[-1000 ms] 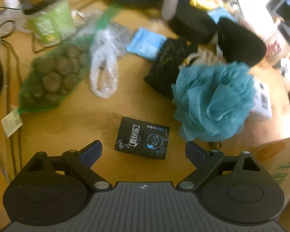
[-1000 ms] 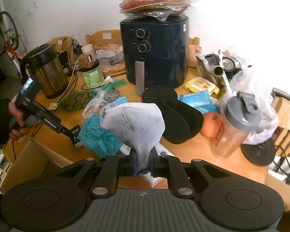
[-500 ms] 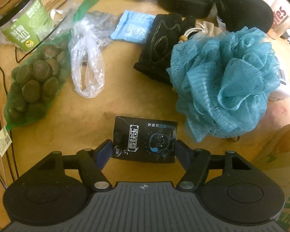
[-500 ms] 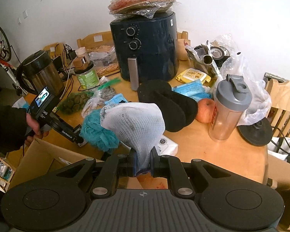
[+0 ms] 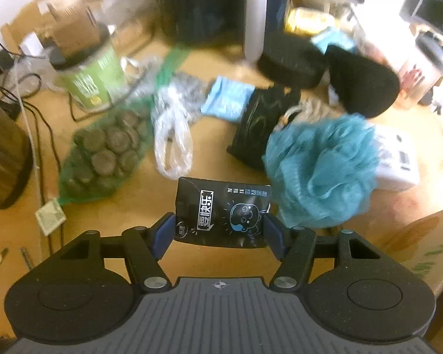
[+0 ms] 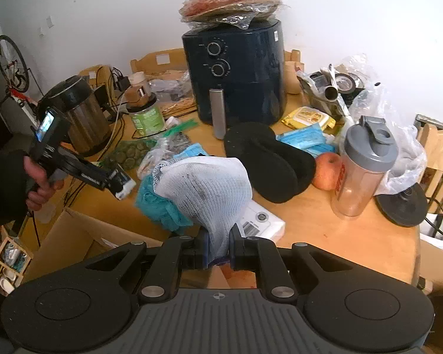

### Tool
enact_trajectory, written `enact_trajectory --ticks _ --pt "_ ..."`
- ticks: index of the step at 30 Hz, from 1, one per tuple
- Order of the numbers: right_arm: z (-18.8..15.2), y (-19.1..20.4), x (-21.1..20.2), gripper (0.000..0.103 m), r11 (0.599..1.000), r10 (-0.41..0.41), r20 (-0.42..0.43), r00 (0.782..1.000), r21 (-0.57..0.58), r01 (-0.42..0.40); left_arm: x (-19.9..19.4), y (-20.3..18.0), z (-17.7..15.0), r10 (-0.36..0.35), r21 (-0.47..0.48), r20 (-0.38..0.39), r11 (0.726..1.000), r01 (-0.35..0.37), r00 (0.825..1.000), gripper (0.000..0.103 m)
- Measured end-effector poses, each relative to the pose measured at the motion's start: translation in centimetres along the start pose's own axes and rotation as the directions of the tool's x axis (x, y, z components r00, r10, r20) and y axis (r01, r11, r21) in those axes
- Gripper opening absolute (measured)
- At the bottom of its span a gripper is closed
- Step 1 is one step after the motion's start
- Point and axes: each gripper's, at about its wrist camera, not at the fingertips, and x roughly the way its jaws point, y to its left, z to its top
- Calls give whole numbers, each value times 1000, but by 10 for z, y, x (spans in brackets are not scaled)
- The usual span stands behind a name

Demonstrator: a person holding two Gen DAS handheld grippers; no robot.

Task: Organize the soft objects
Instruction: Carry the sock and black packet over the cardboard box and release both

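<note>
My left gripper (image 5: 220, 230) has its blue pads pressing both sides of a black printed packet (image 5: 221, 209), its jaws still closing, and it holds the packet above the wooden table (image 5: 133, 206). A teal mesh bath pouf (image 5: 322, 171) lies just right of it. In the right wrist view a hand holds that left gripper (image 6: 119, 181) beside the pouf (image 6: 159, 206). My right gripper (image 6: 218, 250) is shut on a white knitted sock (image 6: 203, 188) with grey smudges, held up over the table's near edge.
Black soft pads (image 6: 268, 159), an apple (image 6: 326, 171), a shaker bottle (image 6: 363, 171), an air fryer (image 6: 236, 70) and a kettle (image 6: 76, 118) crowd the table. A green net bag (image 5: 103, 153) lies left. An open cardboard box (image 6: 73, 236) stands below the near edge.
The left gripper came down around the black packet, closed on it and lifted it off the table. The right gripper kept still with the white sock.
</note>
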Motion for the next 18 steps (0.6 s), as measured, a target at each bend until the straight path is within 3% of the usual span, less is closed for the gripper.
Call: enact_trajectory --ticks 12,18 --pt "6 14 -5 15 996 72 0 997 -60 -72 -90 -27 -13 -47 50 152 998 40 987 63" --pt "4 25 -6 15 987 120 -27 992 -101 -122 -116 -53 -29 -110 101 172 990 94 979 63"
